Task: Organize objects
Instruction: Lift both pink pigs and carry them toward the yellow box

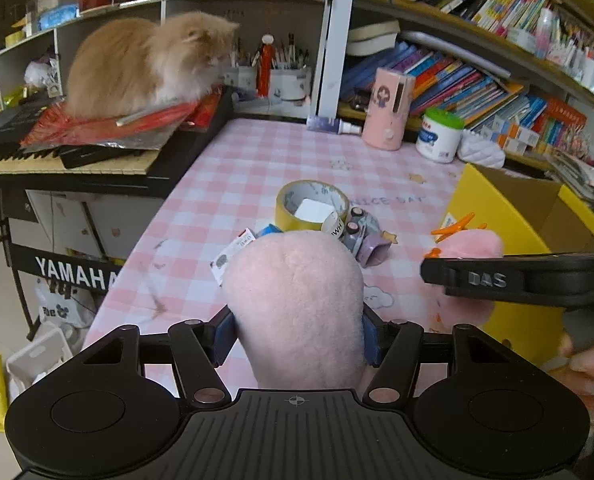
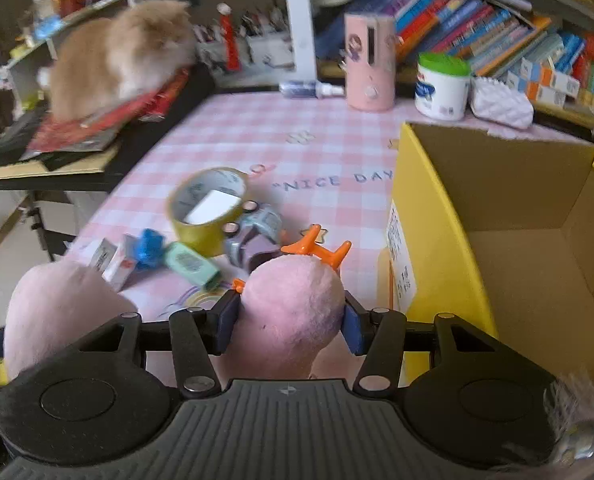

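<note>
A pink plush toy [image 1: 297, 304] with orange antlers [image 2: 317, 246] is held above the pink checked table [image 1: 257, 160]. My left gripper [image 1: 297, 336] is shut on one rounded end of it. My right gripper [image 2: 289, 320] is shut on the antlered end [image 2: 293, 308]; its body [image 1: 517, 280] crosses the left wrist view. The left-held end shows at lower left in the right wrist view [image 2: 61, 312]. On the table lie a yellow tape roll [image 2: 209, 208], a purple toy car [image 2: 253, 236], a green tube [image 2: 191, 262] and small packets [image 2: 115, 262].
An open yellow cardboard box [image 2: 429, 216] stands on the right, close to the right gripper. A cat [image 1: 145, 64] sits on a keyboard [image 1: 57, 160] at the left. A pink canister [image 1: 389, 108], a white jar [image 1: 437, 136] and bookshelves [image 1: 497, 80] line the back.
</note>
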A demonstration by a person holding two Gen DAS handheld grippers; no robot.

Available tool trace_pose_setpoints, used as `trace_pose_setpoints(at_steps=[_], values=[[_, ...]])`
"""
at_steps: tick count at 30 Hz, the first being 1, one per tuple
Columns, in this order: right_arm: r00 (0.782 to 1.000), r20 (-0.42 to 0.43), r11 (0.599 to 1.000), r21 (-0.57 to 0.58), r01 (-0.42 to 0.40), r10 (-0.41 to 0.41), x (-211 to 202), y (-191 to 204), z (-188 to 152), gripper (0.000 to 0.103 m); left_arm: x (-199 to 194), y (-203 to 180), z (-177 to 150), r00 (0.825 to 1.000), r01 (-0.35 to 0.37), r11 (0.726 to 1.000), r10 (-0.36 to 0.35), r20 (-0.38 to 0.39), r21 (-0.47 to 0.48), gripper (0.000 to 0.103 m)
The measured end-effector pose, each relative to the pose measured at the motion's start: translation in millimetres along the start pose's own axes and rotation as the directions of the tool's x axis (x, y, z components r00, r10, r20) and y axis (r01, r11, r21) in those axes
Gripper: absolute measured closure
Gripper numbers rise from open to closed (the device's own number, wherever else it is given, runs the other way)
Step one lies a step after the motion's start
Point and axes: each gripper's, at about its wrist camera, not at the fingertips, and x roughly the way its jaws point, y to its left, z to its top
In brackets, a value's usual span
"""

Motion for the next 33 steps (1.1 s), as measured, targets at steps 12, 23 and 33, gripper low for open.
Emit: trace_pose_setpoints(at_steps=[12,23,33], values=[[0.997,0.082,0.999,-0.037,0.004,-0.001,-82.2,17.4,-47.0,0.053,-57.0,3.1,-38.3,0.998,0.054,0.998,-0.055,0.032,0.035,0.043],[0.997,0.074,1.000,-0.031,0.003,-0.001,-128.3,41.6,-97.3,0.053,-108.1,9.8,-75.8,0.997,0.067,0.997,-0.069,0.042,0.045,0.043],[0.996,0.071,0.997,0.052,0.056,-0.060,-166.8,29.8,-144.0,0.053,-128.3,-12.0,-102.9,0.990,0.139,0.983,-0.141,0.014,0.120,0.043]])
